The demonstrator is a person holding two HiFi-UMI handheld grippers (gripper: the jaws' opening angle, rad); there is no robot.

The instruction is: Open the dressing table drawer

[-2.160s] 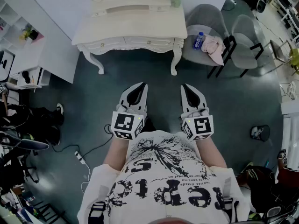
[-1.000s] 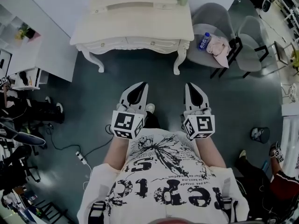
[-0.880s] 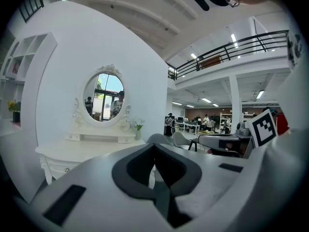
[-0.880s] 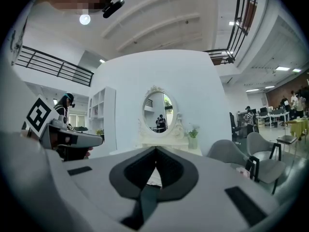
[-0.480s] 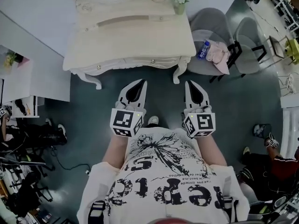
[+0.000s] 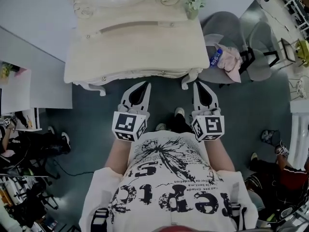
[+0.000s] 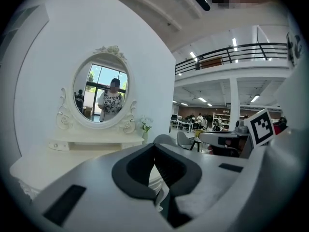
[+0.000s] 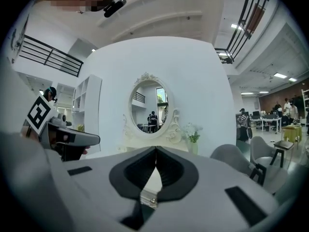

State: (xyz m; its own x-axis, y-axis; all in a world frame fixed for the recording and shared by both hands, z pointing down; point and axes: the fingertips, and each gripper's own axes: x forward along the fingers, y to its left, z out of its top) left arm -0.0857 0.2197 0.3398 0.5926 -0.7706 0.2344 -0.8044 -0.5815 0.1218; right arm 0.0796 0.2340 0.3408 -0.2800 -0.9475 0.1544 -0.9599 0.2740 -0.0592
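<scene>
Before the dressing table (image 6: 120, 52), drawer front (image 6: 130, 76) mostly hidden beneath its top, left gripper (image 6: 145, 84) and right gripper (image 6: 197, 84) are closed, empty.

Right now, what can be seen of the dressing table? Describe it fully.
The dressing table is cream-white, seemingly painted wood with carved scroll trim. It stands upright on curved legs on the grey floor. An oval mirror in an ornate frame rises behind a low back shelf. Its front drawers, with small round knobs, look shut. A vase of pale flowers stands on its far right corner.
</scene>
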